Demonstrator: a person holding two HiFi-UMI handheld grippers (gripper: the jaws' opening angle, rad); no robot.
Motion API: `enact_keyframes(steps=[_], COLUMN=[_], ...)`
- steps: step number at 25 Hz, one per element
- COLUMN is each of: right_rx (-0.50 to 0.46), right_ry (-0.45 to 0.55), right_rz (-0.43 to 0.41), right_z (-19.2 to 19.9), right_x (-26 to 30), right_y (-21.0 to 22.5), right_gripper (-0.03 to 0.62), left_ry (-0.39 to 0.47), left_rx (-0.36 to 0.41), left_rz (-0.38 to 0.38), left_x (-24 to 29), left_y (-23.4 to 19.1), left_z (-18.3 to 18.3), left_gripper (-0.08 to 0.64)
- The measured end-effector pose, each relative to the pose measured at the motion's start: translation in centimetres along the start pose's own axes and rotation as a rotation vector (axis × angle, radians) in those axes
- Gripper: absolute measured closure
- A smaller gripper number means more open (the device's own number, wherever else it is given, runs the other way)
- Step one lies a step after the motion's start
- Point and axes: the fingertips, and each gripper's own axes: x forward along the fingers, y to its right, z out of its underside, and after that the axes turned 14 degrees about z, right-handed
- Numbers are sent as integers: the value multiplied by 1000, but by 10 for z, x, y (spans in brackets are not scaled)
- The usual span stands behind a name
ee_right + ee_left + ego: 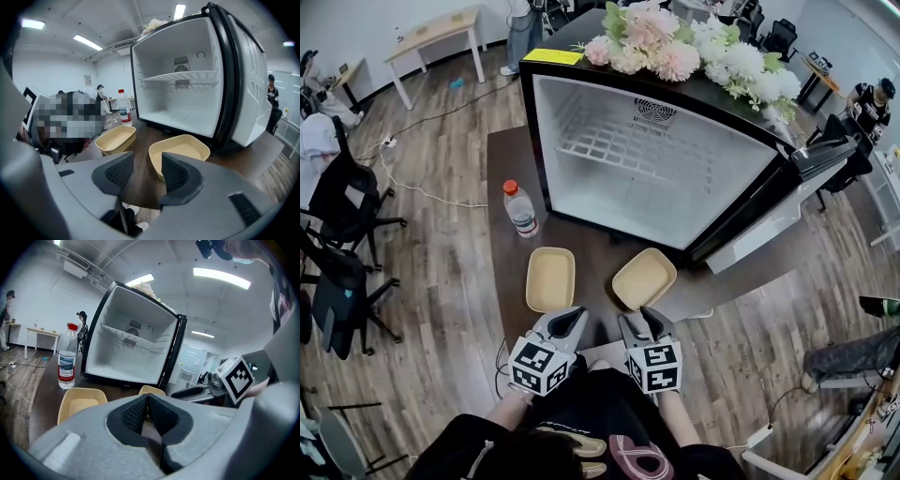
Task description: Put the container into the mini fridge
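**Container pair on table (511,155), outside mini fridge (628,208)**

Water bottle (520,208) stands far left, by the fridge's left front corner. Left container (551,278) lies near of it. Left gripper (572,319) sits at its near edge, jaws closed on nothing. A bare strip of table separates it from the right container (644,277), which lies angled before the fridge's open front. Right gripper (643,323) is just near of that rim, jaws apart and empty. Door (769,220) stands swung right.

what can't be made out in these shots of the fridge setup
- Water bottle label print: too small in the head view, blurred in the left gripper view.
- Right container: left gripper view shows only a sliver; the shut left gripper hides the rest.
- Mini fridge rear: hidden in every view.
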Motion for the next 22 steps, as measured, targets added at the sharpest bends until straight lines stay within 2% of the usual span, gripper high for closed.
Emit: enact_keyframes(steps=[5, 10, 14, 22], right_rx=[-125, -201, -283, -414], right_ry=[-53, -124, -148, -240], right_rz=[4, -45, -51, -78], right_z=[0, 8, 9, 23], right_x=[21, 43, 56, 80], right_y=[-3, -9, -9, -20], right_gripper=[400, 404, 422, 425], left_ry=[14, 42, 53, 47], left_rx=[-17, -28, -43, -29], left_rz=[-41, -87, -121, -138], left_x=[-8, -16, -20, -18], left_y=[-18, -34, -45, -59], left_z=[-1, -4, -3, -9], left_gripper=[551, 551, 551, 551])
